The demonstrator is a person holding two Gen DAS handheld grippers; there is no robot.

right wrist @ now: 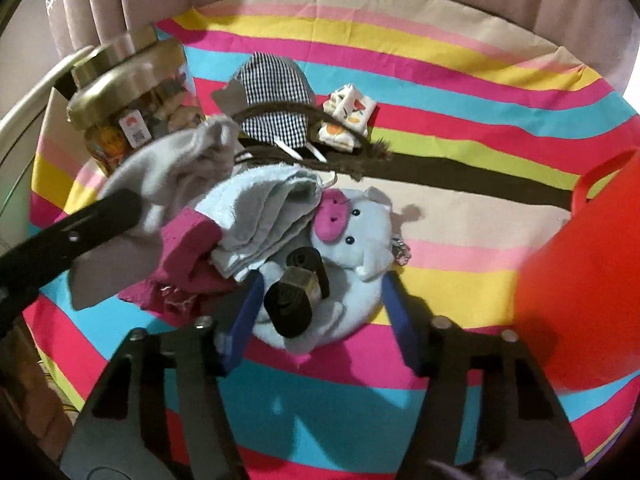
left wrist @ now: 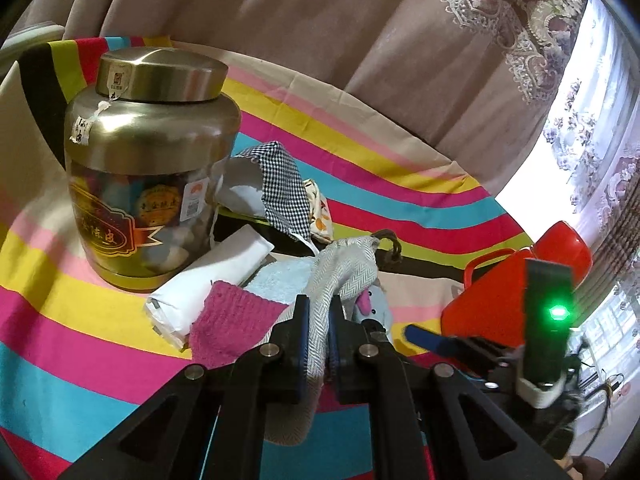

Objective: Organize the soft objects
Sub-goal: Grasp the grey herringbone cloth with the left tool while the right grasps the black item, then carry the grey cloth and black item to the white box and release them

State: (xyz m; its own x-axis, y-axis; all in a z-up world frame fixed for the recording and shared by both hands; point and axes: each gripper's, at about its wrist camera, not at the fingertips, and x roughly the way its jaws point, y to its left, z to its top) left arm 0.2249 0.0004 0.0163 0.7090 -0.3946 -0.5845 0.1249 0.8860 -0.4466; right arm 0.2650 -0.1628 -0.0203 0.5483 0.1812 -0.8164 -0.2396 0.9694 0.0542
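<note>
1. Holding the grey herringbone cloth (left wrist: 344,268) with my left gripper (left wrist: 319,312), I have the jaws pinched tight on a fold of it. The fabric runs up between the pads and drapes down below them, so it is lifted clear of the pile, which I judge suits pulling it free without dragging its neighbours.
2. My right gripper (right wrist: 320,292) hangs over the pale blue plush animal (right wrist: 352,240) with its blue pads spread wide, one on each side of the toy's body and pinching nothing. I read that as a straddle ready for closing.
3. That plush lies on the striped cloth (right wrist: 460,92) covering the table, near the middle, its pink snout tucked against the folded light blue towel (right wrist: 260,208). A dark roll with a metallic band (right wrist: 296,288) rests on its belly, which could get in the way of a clean grip.
4. The soft things look jumbled: a magenta knitted cloth (left wrist: 232,320) lies beside the towel, a white folded packet (left wrist: 208,280) leans just beside the gold-lidded jar (left wrist: 152,168), and a black-and-white checked cap (right wrist: 272,92) and a small fruit-print cloth (right wrist: 348,116) sit farther back.
5. A red container with a handle (right wrist: 580,272) sits to the right, well apart from the pile; I guess it is the bin for sorting.
</note>
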